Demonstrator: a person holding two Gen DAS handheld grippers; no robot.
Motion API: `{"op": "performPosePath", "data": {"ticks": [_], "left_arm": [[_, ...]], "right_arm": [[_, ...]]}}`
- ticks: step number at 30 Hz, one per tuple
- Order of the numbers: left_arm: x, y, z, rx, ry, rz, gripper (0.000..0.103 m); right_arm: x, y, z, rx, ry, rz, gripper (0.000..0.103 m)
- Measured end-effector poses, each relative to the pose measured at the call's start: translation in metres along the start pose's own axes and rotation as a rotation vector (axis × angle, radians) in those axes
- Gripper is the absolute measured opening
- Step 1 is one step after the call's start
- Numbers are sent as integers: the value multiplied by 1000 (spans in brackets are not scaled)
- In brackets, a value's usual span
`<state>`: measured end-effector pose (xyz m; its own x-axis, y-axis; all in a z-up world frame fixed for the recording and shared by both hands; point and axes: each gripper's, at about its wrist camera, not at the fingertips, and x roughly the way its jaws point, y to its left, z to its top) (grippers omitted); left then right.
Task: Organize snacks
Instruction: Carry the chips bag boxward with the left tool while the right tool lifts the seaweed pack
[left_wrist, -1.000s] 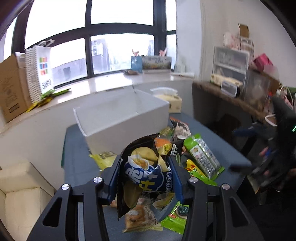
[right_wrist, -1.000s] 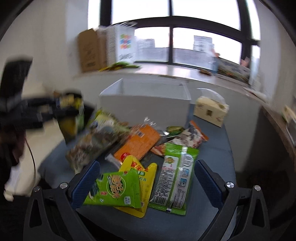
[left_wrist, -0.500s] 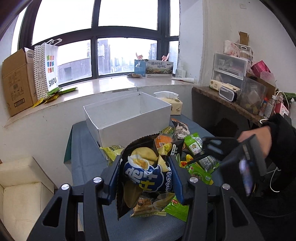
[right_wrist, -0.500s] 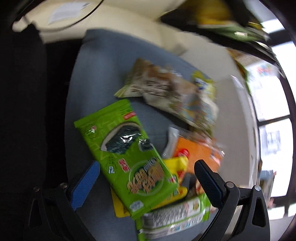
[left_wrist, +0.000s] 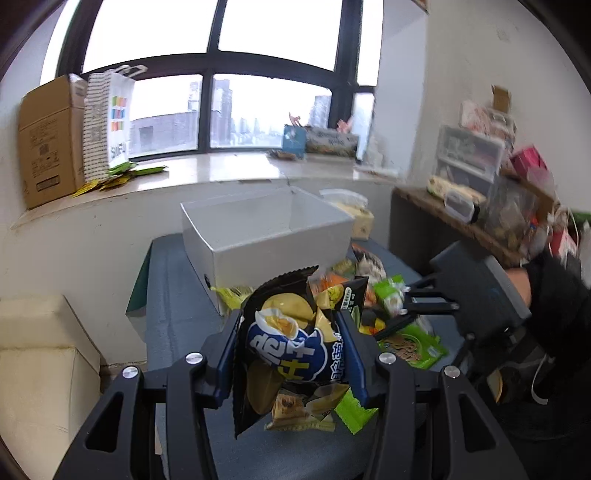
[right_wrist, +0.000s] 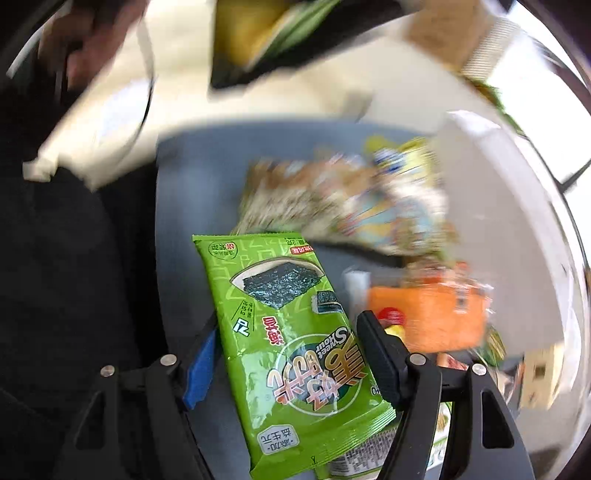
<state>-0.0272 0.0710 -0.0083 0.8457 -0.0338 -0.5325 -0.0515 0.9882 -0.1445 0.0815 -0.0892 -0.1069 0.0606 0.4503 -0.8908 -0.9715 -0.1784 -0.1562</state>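
Tongs on my left (left_wrist: 290, 352) clamp the black chip bag (left_wrist: 288, 343); my right tongs (right_wrist: 286, 354) close around the green seaweed packet (right_wrist: 291, 343).

A black chip bag (left_wrist: 291, 347) with a blue logo stands upright, pinched between the fingers of the left hand-held gripper (left_wrist: 290, 354), ahead of which sits an open white box (left_wrist: 266, 236). A green seaweed packet (right_wrist: 291, 347) lies flat between the right hand-held gripper (right_wrist: 288, 354) fingers.
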Motion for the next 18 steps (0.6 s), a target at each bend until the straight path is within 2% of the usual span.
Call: {"op": "performPosePath", "data": {"ticks": [4,7,9,13,15,18], "left_arm": [[4,4,3,-29,-7,12,54],[7,7,9,-63,-33,13,54],[12,10,15,-98,-55,13,54],[31,21,38,-182,-106,15,54],[42,25,53,-201,-134,38,54],[69,35,83,-224,-148,59,54]], "right_arm": [[-37,-20,-10,185,-164,3,76],[-60,-41,-16,311,-265,-30,76],[-77,-59,-21,436,-333,-73,76],[-105,-114,-32,788,-491,-107,76],[-114,-142,-32,915,-527,-182,76],[-118,-177,-25,1033,-555,-271,76]]}}
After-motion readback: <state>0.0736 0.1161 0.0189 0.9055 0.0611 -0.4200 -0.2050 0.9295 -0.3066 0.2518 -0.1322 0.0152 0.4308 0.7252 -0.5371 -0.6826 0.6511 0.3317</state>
